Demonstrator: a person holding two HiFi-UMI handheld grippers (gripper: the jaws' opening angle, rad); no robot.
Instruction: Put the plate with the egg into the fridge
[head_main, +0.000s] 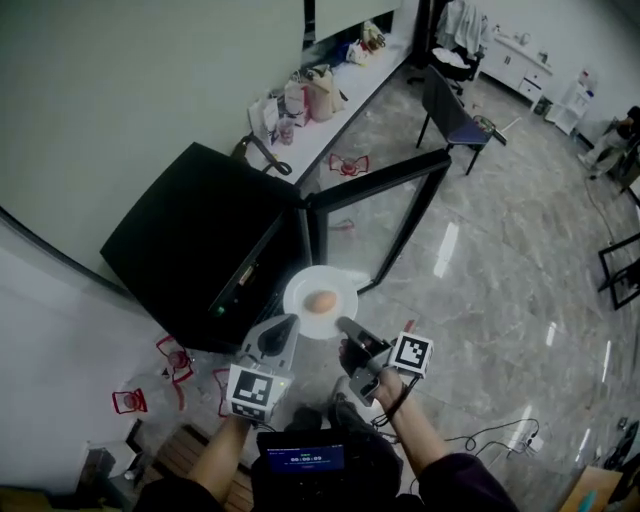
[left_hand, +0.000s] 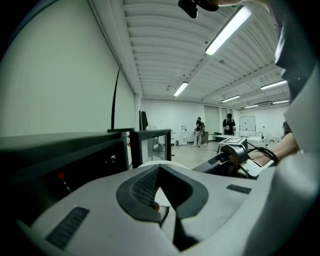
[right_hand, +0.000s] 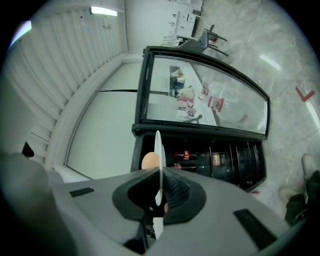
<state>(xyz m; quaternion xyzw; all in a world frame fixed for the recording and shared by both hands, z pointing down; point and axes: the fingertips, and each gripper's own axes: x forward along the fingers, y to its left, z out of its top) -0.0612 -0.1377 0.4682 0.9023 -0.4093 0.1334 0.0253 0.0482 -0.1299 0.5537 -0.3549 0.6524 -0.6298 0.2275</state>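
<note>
Polished grey floor (head_main: 500, 260) all round, with wide open room from 1 through 5 o'clock. Down at the middle now: pinching with the right gripper (head_main: 346, 326), jaws closed tight on the rim of the plate (head_main: 300, 285) at its 5 o'clock edge. Matching that with the left gripper (head_main: 286, 324), jaws nipped on the same rim at 7 o'clock. Carrying it flat between the two, out in the air before the fridge (head_main: 190, 245), just beside the open front at 10 o'clock, not inside.

Tight on two sides: black cabinet edge close at 9 o'clock, and the lower corner of the glass door (head_main: 385, 215) just beside the plate's far rim at 2 o'clock.

Counting up: one plate, one egg (head_main: 321, 300) sitting dead centre on it, two grippers, one fridge, one door swung wide.

Reaching in from 6 o'clock with both forearms, angled inward toward the plate, marker cubes facing up.

Further out: one dark chair (head_main: 455, 115) at 1 o'clock, one long cluttered table (head_main: 340, 95) at 12 o'clock along the wall.
</note>
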